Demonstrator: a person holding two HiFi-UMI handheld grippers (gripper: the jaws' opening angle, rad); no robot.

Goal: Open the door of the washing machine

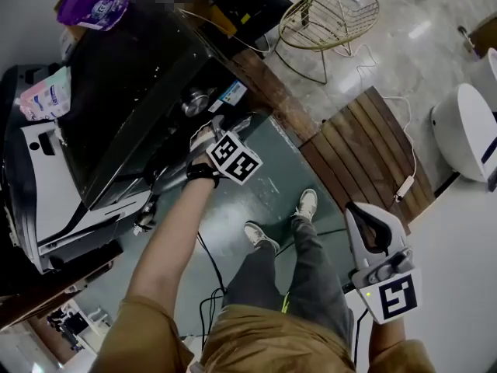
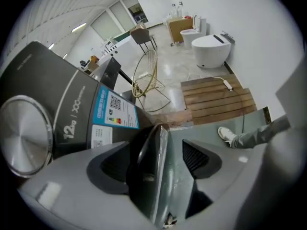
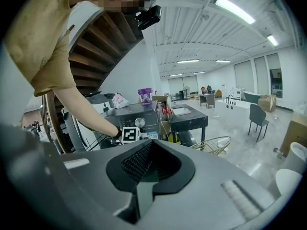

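Head view: my left tongs (image 1: 231, 124) pointed down at the washing machine (image 1: 116, 99) front, nearer than my right tongs (image 1: 363, 216); left gripper view: jaws were closing astride the door rim (image 2: 152, 162), which ran lengthwise between them, unclamped; right gripper view: jaws together, empty.

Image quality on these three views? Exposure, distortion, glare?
Head view: washing machine is dark and loses detail, while the floor is brighter. Left gripper view: strong fisheye bend, black corners, sheen on the metal knob. Right gripper view: ceiling lights are blown out, with the same fisheye.
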